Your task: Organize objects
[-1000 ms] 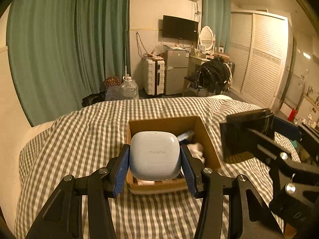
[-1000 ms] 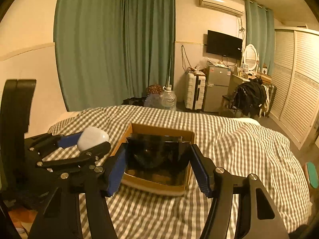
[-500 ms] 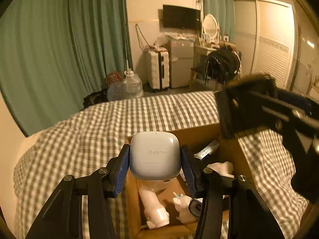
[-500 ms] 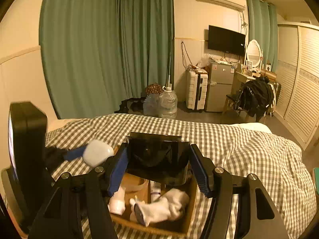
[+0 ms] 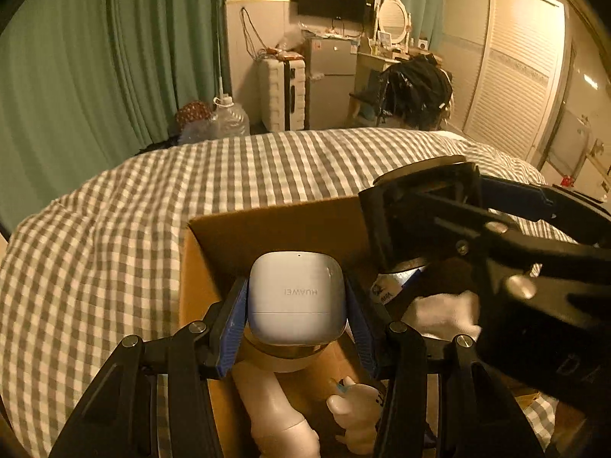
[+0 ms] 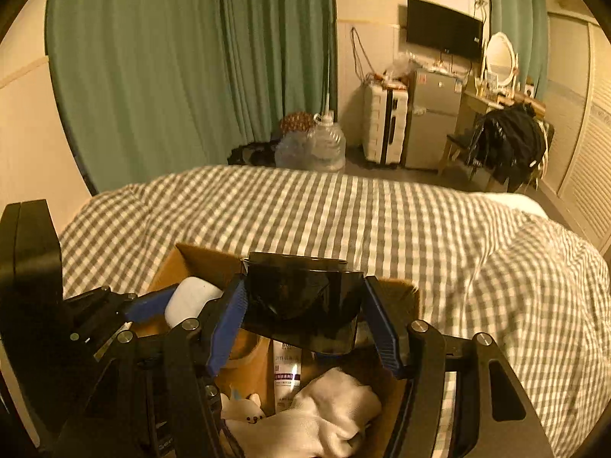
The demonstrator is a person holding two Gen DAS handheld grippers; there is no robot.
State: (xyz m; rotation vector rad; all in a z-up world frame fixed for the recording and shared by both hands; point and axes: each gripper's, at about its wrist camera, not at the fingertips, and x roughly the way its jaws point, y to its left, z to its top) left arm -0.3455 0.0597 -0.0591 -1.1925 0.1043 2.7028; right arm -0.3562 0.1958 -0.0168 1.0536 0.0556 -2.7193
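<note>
- The left tool point(image 5: 297, 307) clamps a pale, rounded white plastic earbud case point(image 5: 297, 297) marked HUAWEI between its blue-padded fingers point(image 5: 233, 328), holding it over the open brown cardboard box point(image 5: 267, 229) on the bed.
- The right tool point(image 6: 301, 313) grips a glossy black angular plastic box point(image 6: 301, 297) between its blue pads, poised above the same carton's right half; in the left wrist view that dark item point(image 5: 416, 213) hangs just beside the earbud case.
- Inside the carton lie a white sock point(image 6: 328, 420), a white tube with printed lettering point(image 6: 286, 370), a small cream cartoon figurine point(image 5: 359, 412) and a pale rounded plastic bottle point(image 5: 275, 412), crowded together and touching.
- The carton rests on a grey-and-white checked duvet point(image 6: 420, 229) covering the bed.
- Beyond the bed stand green curtains point(image 6: 172, 76), a white ribbed suitcase point(image 6: 382, 126), a small silver fridge point(image 6: 435, 118), clear water jugs point(image 6: 324, 145) and a wall-mounted black television point(image 6: 443, 30).
</note>
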